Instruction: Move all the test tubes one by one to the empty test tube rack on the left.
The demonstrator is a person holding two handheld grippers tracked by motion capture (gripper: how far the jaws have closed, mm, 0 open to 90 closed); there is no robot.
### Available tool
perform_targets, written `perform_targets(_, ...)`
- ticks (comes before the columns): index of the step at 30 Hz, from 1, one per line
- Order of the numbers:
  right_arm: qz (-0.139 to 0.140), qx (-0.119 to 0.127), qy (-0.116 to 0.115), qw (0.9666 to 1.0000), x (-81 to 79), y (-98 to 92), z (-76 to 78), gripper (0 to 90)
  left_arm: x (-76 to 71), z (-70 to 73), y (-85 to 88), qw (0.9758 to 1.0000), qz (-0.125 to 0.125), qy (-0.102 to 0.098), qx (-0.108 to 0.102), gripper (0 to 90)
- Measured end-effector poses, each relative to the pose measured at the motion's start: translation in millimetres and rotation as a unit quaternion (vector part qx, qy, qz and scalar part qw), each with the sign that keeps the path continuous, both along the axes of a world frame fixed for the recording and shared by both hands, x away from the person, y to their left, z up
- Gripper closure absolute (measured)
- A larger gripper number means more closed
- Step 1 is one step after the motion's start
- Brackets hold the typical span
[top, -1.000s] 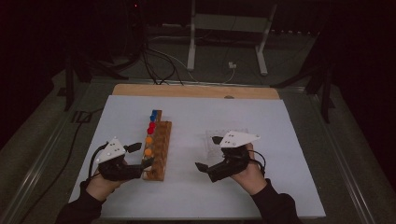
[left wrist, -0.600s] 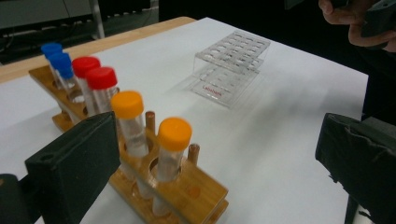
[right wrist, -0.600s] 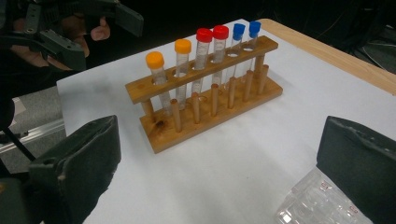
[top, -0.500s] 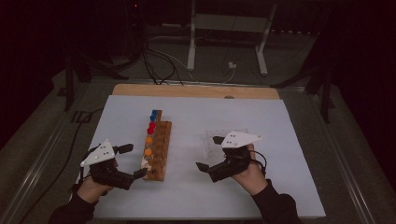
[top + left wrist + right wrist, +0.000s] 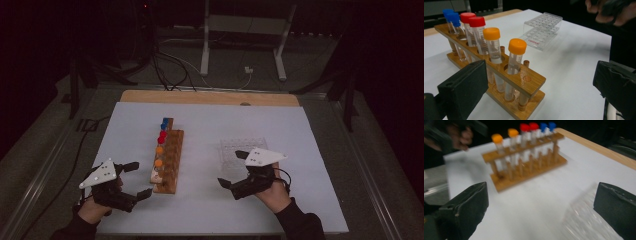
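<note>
Six capped tubes sat in the wooden rack (image 5: 168,159): two blue, two red, two orange, with the nearest orange-capped tube (image 5: 515,58) at the rack's 6 o'clock end, probably the easiest first pick. Left gripper (image 5: 133,179) at the rack's 8 o'clock, jaws just opened wide, nothing between them. Right gripper (image 5: 235,168) at the 7 o'clock corner of the clear rack (image 5: 241,151), jaws also spread, empty.

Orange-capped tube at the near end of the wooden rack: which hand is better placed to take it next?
Probably the left. The left tongs stand open beside the wooden rack, facing the orange-capped tube. The right tongs are by the clear rack.
</note>
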State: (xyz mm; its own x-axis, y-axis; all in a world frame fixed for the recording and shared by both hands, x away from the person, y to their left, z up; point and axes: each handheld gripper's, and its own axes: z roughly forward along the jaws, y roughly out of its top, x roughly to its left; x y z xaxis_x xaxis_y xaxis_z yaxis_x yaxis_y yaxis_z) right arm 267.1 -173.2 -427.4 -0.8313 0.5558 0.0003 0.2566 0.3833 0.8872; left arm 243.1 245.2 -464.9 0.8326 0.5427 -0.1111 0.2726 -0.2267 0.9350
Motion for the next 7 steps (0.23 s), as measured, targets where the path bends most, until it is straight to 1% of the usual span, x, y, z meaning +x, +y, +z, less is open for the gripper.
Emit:
perform_targets(1,-0.008,-0.004,-0.002,1.0,0.2,-3.9,-4.1,0.0,0.0,-0.5,0.1,1.0,0.0,0.001,0.002,0.7)
perform_targets(3,-0.016,0.003,-0.002,0.9999,1.8,-10.5,-8.3,0.0,0.1,-1.8,-1.2,1.0,-0.001,0.002,0.005,0.7)
perform_targets(5,-0.025,0.011,-0.005,0.9996,3.7,-13.5,-8.3,0.0,0.3,-2.6,-3.1,1.0,-0.005,0.004,0.006,0.7)
perform_targets(7,-0.025,0.017,-0.006,0.9995,4.2,-14.4,-6.7,0.0,0.2,-3.1,-4.9,0.9999,-0.008,0.005,0.011,0.6)
